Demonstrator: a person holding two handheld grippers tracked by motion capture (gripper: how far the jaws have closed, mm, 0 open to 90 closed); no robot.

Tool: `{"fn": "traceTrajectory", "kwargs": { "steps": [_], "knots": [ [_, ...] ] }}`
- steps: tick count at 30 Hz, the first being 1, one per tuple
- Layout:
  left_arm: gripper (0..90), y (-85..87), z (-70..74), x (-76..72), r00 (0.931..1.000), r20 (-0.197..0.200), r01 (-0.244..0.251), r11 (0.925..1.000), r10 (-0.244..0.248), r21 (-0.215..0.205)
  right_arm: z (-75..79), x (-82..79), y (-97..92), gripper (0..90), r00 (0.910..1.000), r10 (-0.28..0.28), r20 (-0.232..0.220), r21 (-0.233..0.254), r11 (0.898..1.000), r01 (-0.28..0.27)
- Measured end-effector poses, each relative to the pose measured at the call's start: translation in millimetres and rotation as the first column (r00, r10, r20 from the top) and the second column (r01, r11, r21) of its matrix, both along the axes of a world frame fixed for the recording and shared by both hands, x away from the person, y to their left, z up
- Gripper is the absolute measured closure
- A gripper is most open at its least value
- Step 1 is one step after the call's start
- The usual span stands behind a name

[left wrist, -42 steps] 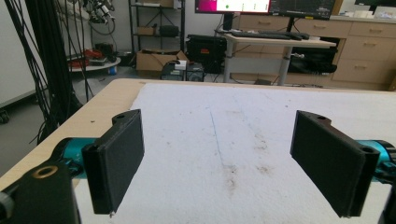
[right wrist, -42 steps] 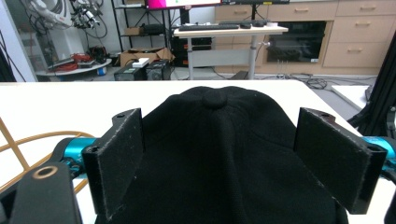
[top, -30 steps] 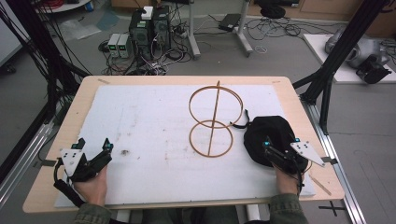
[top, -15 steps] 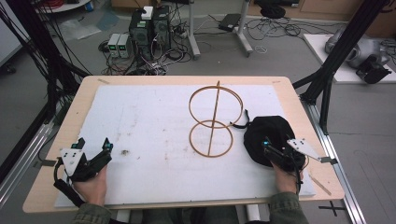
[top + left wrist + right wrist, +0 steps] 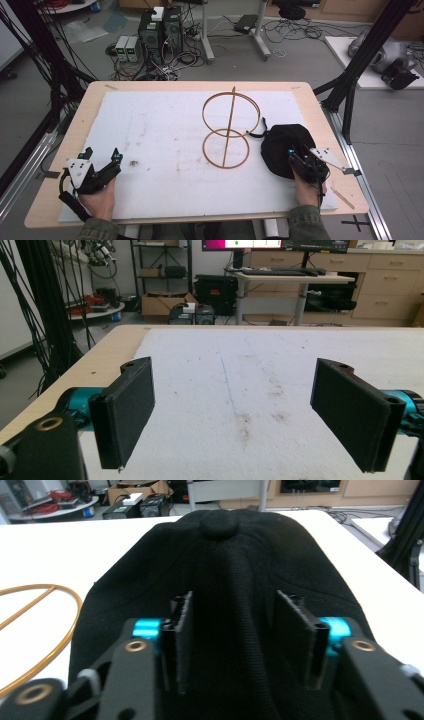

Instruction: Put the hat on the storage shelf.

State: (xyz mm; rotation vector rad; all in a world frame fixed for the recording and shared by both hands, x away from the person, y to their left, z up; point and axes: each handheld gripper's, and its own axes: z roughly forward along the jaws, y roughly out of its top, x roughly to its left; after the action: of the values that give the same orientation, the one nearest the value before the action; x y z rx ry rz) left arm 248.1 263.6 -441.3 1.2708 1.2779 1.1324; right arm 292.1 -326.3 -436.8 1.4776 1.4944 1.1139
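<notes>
A black cap (image 5: 278, 144) lies at the right of the white mat (image 5: 165, 125), its top button facing away in the right gripper view. My right gripper (image 5: 296, 156) is on its near side. Its jaws have just been closing, and its pads press a raised fold of the black cap (image 5: 225, 560) between them (image 5: 235, 605). An orange wire stand (image 5: 229, 125) of two rings on a rod stands just left of the cap. My left gripper (image 5: 102, 154) rests at the front left, open, with bare mat between its jaws (image 5: 235, 405).
The wooden table (image 5: 75, 135) carries the mat, which has small brown stains (image 5: 134, 162) near the left gripper. One orange ring (image 5: 79, 611) lies close to the cap's left side. Black frame posts, cables and computer boxes (image 5: 160, 25) stand beyond the far edge.
The right gripper's jaws have narrowed onto the cap. Both hands have stayed about where they were.
</notes>
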Motion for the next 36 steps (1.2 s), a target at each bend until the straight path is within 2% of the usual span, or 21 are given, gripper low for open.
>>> {"fn": "traceTrajectory", "kwargs": {
  "steps": [3,4,5,6,7,11,15,20,24,32,36],
  "knots": [
    [18.2,0.0,-0.1,0.0,1.0000,0.001,0.002,1.0000,-0.002,0.001,2.5,-1.5,1.4,67.8,0.9999,-0.013,0.001,-0.009,1.000,0.013],
    [18.2,0.0,-0.1,0.1,1.0000,0.001,0.002,1.0000,-0.002,0.001,4.0,-2.2,2.5,72.8,0.9998,-0.019,0.009,-0.025,0.999,0.020],
    [18.3,0.1,-0.1,0.0,1.0000,-0.001,0.003,1.0000,-0.003,0.003,6.1,-3.0,3.3,81.5,0.9999,-0.016,0.005,-0.026,1.000,0.016],
    [18.3,0.0,-0.2,0.2,1.0000,0.001,0.004,1.0000,-0.004,0.001,6.1,-3.0,3.3,81.5,0.9999,-0.016,0.005,-0.026,1.000,0.016],
    [18.2,0.2,-0.1,0.2,1.0000,0.002,0.006,1.0000,-0.006,-0.001,9.3,-5.0,3.4,86.4,0.9999,-0.001,0.017,-0.015,1.000,0.001],
    [18.3,0.4,-0.2,0.2,1.0000,0.000,0.006,1.0000,-0.006,0.004,12.2,-6.9,4.0,86.6,0.9995,0.003,0.032,-0.010,1.000,-0.003],
    [18.3,0.5,-0.1,0.0,1.0000,0.002,0.008,0.9999,-0.008,0.006,12.3,-7.7,2.1,86.6,0.9994,0.009,0.034,0.007,1.000,-0.009],
    [18.3,0.5,-0.2,0.2,1.0000,0.003,0.006,1.0000,-0.006,0.001,12.1,-7.7,1.1,86.5,0.9995,0.009,0.031,0.005,1.000,-0.009],
    [18.3,0.6,-0.3,0.4,1.0000,0.004,0.005,1.0000,-0.005,0.002,14.6,-9.1,1.2,86.5,0.9990,0.014,0.043,0.022,1.000,-0.015],
    [18.3,1.5,-0.4,0.8,1.0000,0.007,0.002,1.0000,-0.002,0.002,28.5,-15.1,2.8,86.5,0.9946,0.022,0.102,0.041,0.999,-0.026],
    [18.4,1.2,-0.5,1.1,1.0000,0.008,0.000,1.0000,0.000,0.001,38.9,-19.0,6.4,86.5,0.9890,0.028,0.145,0.015,0.999,-0.030]
  ]
}}
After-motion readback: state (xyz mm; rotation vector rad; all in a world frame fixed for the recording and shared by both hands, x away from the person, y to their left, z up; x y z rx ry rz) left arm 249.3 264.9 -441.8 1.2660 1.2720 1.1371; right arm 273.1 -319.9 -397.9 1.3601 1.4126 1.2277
